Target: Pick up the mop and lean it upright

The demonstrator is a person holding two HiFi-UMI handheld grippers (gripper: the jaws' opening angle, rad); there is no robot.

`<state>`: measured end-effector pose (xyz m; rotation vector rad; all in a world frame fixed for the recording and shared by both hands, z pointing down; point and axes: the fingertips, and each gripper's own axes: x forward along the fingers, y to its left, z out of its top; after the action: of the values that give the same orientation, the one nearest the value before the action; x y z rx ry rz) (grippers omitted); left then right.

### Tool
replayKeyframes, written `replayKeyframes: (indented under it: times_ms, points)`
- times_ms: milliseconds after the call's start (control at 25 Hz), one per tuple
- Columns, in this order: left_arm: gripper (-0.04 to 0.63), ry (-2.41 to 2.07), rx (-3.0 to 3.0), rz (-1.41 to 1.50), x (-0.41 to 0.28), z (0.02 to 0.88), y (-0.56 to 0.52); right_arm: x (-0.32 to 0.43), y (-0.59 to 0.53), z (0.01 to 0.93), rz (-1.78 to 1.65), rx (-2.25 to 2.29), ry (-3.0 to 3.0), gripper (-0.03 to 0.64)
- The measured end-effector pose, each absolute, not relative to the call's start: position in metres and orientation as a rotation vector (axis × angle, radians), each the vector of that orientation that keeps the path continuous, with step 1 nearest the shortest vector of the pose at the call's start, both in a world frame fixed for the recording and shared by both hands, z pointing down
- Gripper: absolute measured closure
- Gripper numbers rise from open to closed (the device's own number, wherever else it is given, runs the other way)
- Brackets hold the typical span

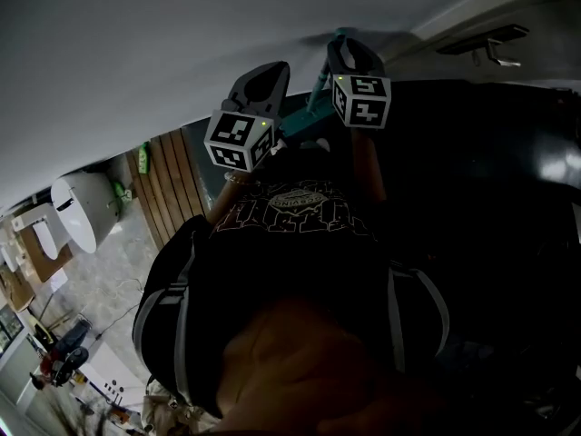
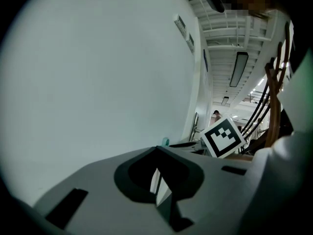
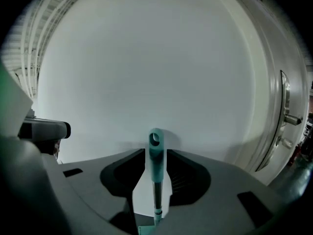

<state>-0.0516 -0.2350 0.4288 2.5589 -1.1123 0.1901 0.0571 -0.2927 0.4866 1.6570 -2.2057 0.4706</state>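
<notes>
The mop's teal handle (image 3: pixel 156 155) stands upright against the white wall (image 3: pixel 146 58), its hanging-hole end at the top. My right gripper (image 3: pixel 156 153) is open, one jaw on each side of the handle with thin gaps showing beside the pole. From the head view, the handle (image 1: pixel 318 89) rises between the raised grippers, with the right gripper (image 1: pixel 349 48) around its upper part. My left gripper (image 1: pixel 268 71) is held up beside it to the left. Its jaws (image 2: pixel 157 153) meet at the tips, shut and empty. The mop's teal tip (image 2: pixel 165 141) shows just past them.
A white door with a metal lever handle (image 3: pixel 287 117) stands right of the mop. Wooden slats (image 1: pixel 168 184) and a white rounded bin (image 1: pixel 77 209) lie to the left below. A distant person (image 2: pixel 215 115) stands down the hall.
</notes>
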Motion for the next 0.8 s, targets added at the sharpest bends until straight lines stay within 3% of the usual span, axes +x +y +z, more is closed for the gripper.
replayKeyframes:
  times_ms: [800]
  points:
    - [0.556, -1.172, 2.513, 0.187, -0.058, 0.431, -0.246, 0.057, -0.307, 0.495, 0.464, 1.679, -2.226, 0.495]
